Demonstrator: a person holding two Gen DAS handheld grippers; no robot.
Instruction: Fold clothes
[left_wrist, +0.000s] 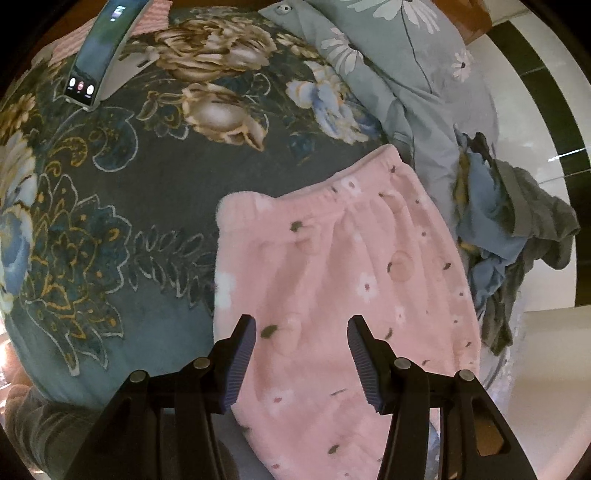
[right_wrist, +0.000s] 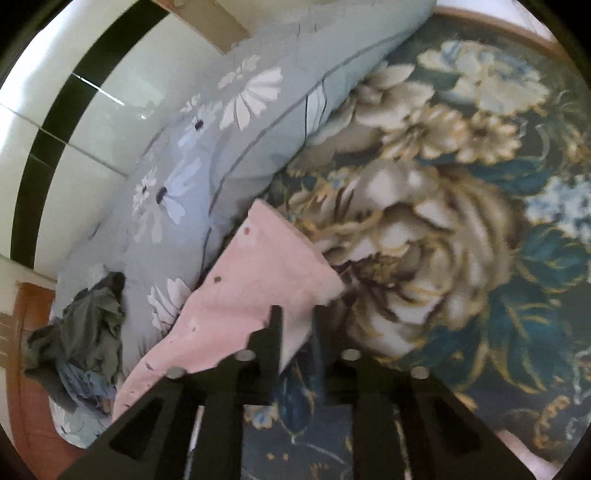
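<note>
So the pink fleece pants (left_wrist: 343, 280) with the little flowers are lying on the bed's dark floral blanket (left_wrist: 110, 206), elastic waistband (left_wrist: 280, 206) pointing away from the left camera and mostly flat there. The left tongs (left_wrist: 301, 354) hover right over the lower part of the pants with the fingers spread wide, nothing between them, just pink fabric showing through the gap.

The right tongs (right_wrist: 295, 325) are a different story: fingers pressed close together with an edge of the pink fabric pinched in between. From the right wrist view the pants (right_wrist: 251, 288) look pulled up into a slanted sheet with a corner sticking out over the blanket (right_wrist: 443, 240), though that frame is pretty blurry, so I can't say how far off the bed the fabric actually is.

Other stuff around: a grey-green daisy print pillow (left_wrist: 406, 66) just beside the pants, touching them along one side in the right view. A crumpled pile of grey and blue clothes (left_wrist: 509, 229) sits on the pillow's end. There's also a phone (left_wrist: 99, 51) with a lit screen propped up at the far side of the blanket, well apart from the pants.
</note>
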